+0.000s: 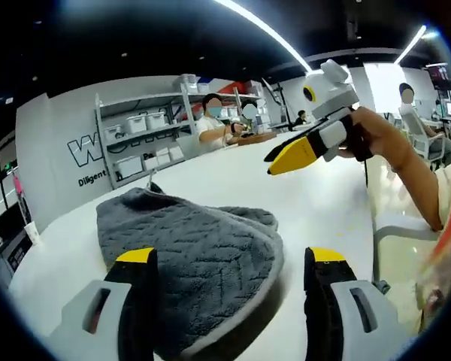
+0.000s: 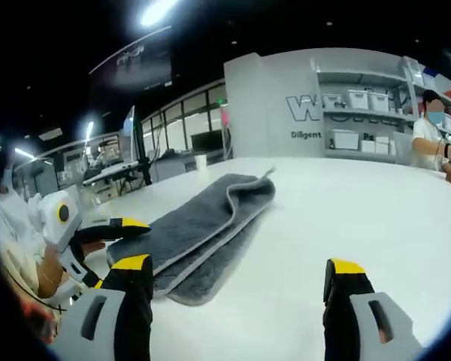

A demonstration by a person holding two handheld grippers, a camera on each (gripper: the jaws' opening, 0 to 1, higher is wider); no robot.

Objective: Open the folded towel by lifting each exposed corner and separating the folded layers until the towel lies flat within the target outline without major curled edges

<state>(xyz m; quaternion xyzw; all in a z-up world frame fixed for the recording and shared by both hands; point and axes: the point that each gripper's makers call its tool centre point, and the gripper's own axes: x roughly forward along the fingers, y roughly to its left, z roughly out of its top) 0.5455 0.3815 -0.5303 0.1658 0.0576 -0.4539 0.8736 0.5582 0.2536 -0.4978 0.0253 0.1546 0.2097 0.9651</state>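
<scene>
Grey towel (image 1: 192,267) lies folded on the white table (image 1: 316,203); plush pile with a wavy, zigzag quilted texture; a lighter grey bound hem runs along its rounded edge; at least two layers stacked, the lower one peeping out at the far end in the left gripper view; no target outline discernible on the tabletop.

In the right gripper view the towel (image 2: 203,226) reads as a long narrow fold stretching away across the table (image 2: 346,218); upper layer sits slightly offset over the lower so both hems show as parallel pale lines; far end curls up into a raised lip; near end lies flat.

Left gripper (image 1: 229,259): jaws spread wide, yellow tips apart, nothing between them but towel beneath; left jaw sits over the towel's near portion, right jaw over bare table just beside the hem; contact with the cloth cannot be told. The same left gripper (image 2: 116,229) shows at the towel's near end in the right gripper view, held by a hand (image 2: 49,263).

Right gripper (image 2: 240,267): jaws wide apart, holding nothing, over bare table near the towel's side edge. In the left gripper view the right gripper (image 1: 301,154) hangs in the air well above the table, yellow tips close together there, a hand (image 1: 379,139) gripping it.

Background: shelving with white bins (image 1: 139,131); seated people at the table's far side.
</scene>
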